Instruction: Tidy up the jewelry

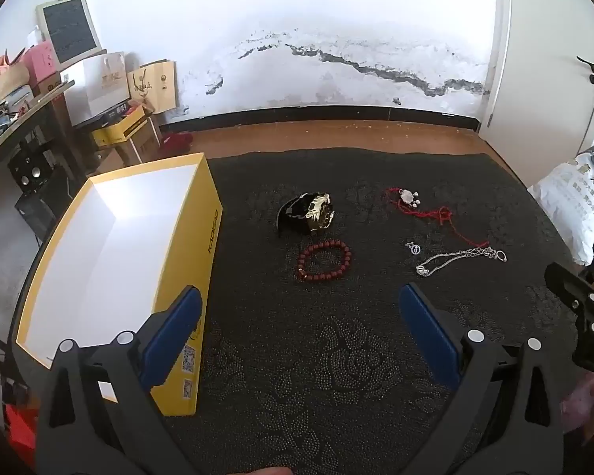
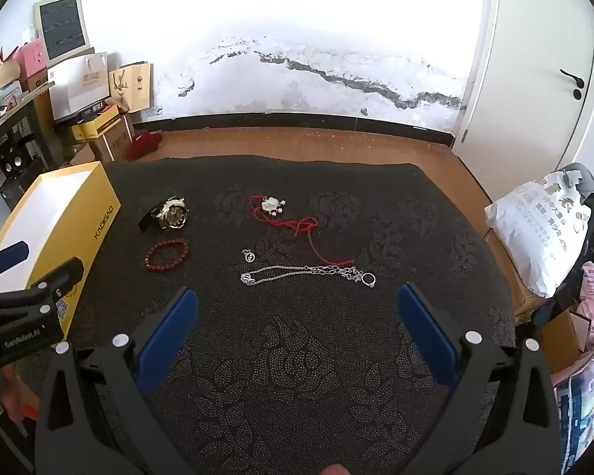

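1. The left gripper (image 1: 297, 308), black-framed with blue pads, points steeply down over the dark patterned cloth (image 1: 336, 376); its jaws are spread wide with nothing between them, and one finger hangs over the near corner of the box
2. The right gripper (image 2: 297, 304), of the same build, is tilted down likewise over the cloth, jaws fully released and empty, just short of the silver chain
3. Each gripper shows at the edge of the other's view, so the two are held side by side
4. The open yellow cardboard box with a white inside (image 1: 111, 261) stands at the left edge of the cloth; the part of its floor in view is bare
5. The black-and-gold wristwatch (image 1: 309, 211) lies on the cloth just right of the box
6. The dark red bead bracelet (image 1: 324, 260) lies just in front of the watch, apart from it
7. The red cord with a silver pendant (image 2: 297, 221) lies further right, its tail running down to the silver chain necklace (image 2: 309, 271)
8. A small silver ring (image 2: 369, 279) sits at the chain's right end, and a small silver charm (image 2: 248, 255) lies just above its left end
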`<state>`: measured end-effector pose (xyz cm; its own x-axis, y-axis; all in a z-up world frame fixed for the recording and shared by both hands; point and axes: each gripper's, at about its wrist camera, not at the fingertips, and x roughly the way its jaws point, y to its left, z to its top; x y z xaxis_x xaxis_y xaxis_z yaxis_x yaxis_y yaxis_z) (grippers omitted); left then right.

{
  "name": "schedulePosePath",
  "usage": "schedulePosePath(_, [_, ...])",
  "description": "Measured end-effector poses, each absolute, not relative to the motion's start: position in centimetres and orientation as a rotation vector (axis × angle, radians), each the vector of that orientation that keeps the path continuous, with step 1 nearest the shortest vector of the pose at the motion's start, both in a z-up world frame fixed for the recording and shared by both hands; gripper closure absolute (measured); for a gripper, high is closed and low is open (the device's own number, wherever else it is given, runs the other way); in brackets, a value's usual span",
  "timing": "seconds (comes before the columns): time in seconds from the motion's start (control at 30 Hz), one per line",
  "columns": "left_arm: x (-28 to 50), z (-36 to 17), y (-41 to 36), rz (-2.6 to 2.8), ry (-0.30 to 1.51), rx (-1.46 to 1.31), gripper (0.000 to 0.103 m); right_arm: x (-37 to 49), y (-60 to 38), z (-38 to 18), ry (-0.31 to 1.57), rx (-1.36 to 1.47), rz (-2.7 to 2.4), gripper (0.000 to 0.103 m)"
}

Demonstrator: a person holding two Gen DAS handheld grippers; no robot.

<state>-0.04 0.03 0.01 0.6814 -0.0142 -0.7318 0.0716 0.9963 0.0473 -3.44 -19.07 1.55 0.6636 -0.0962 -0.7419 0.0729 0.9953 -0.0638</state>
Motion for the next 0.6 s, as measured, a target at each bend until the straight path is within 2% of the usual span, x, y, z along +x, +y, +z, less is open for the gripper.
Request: schedulePosePath(0.6, [0.2,-0.7,0.1,-0.043,0.826,0.085,0.006,-3.4,-19.2,1.5,0.842,-0.030,-0.093,0.006])
